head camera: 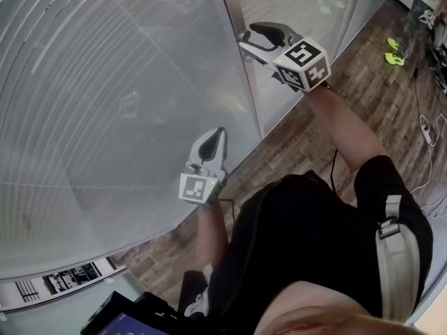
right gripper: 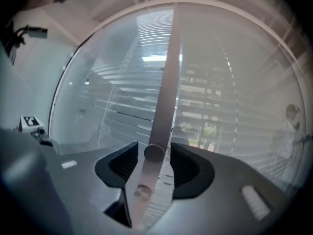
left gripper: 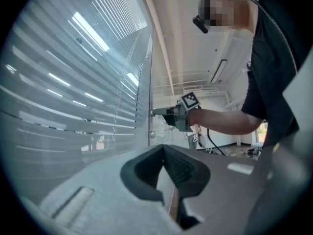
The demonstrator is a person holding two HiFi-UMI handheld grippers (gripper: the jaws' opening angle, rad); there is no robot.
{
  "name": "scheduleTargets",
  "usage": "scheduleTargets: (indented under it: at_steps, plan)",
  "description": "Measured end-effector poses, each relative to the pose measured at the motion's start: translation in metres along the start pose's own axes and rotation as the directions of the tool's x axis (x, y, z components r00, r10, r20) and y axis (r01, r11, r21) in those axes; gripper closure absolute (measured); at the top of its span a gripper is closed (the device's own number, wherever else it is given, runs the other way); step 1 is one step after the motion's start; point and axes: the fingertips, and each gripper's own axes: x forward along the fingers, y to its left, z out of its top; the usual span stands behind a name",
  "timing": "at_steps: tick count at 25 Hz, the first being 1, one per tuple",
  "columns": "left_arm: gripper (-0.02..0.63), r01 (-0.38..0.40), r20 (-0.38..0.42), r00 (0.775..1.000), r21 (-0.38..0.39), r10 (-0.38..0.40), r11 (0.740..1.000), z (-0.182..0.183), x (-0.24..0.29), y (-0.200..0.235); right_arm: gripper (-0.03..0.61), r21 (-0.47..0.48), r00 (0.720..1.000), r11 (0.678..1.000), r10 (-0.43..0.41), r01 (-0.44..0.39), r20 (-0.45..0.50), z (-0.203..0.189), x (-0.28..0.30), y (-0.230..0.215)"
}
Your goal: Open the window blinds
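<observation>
As its jaws gape, right hand-held gripper (right gripper: 153, 156) straddles blinds' knob (right gripper: 153, 152).

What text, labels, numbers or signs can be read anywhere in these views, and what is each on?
No words or numbers can be read in any view.
right gripper's marker cube: black-and-white square patterns only, no letters.
left gripper's marker cube: the same kind of pattern, no letters.
dark device at the head view's bottom edge: too blurred to read.

Office-like: glass partitions (head camera: 300, 5) with blinds (head camera: 105, 117), wood-look floor (head camera: 363, 96), ceiling strip light (left gripper: 221, 71).
</observation>
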Motion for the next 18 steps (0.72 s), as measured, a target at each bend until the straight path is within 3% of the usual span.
scheduleTargets:
  at_steps: [2,3,5,7,13,18]
  plan:
    - [0.611,-0.001,-0.001,1.0,0.001,0.001,1.0,-0.001,0.001,0.002,0.367,-0.193,0.999,0.981,-0.035,0.027,-0.039,0.002,0.0,0.002]
    - [0.611,-0.001,-0.002,1.0,0.0,0.001,1.0,-0.002,0.001,0.004,0.367,-0.306,0.996,0.951,-0.061,0.04,-0.061,0.001,0.001,0.003]
    - [0.611,0.0,-0.004,1.0,-0.003,0.0,1.0,-0.003,0.003,0.005,0.367,-0.52,0.988,0.853,-0.118,0.05,-0.099,0.0,0.001,0.005]
    - [0.611,0.004,0.0,1.0,-0.004,-0.004,1.0,-0.003,0.003,0.005,0.368,-0.65,0.982,0.759,-0.144,0.031,-0.121,-0.001,0.001,0.009]
    - [0.611,0.011,0.007,1.0,-0.006,-0.011,1.0,-0.004,0.007,0.007,0.371,-0.829,0.967,0.558,-0.18,-0.051,-0.18,-0.018,0.005,0.015]
    - [0.611,0.024,0.009,1.0,0.001,-0.024,1.0,-0.001,0.011,0.005,0.39,-0.869,0.965,0.49,-0.196,-0.06,-0.177,-0.016,0.007,0.016]
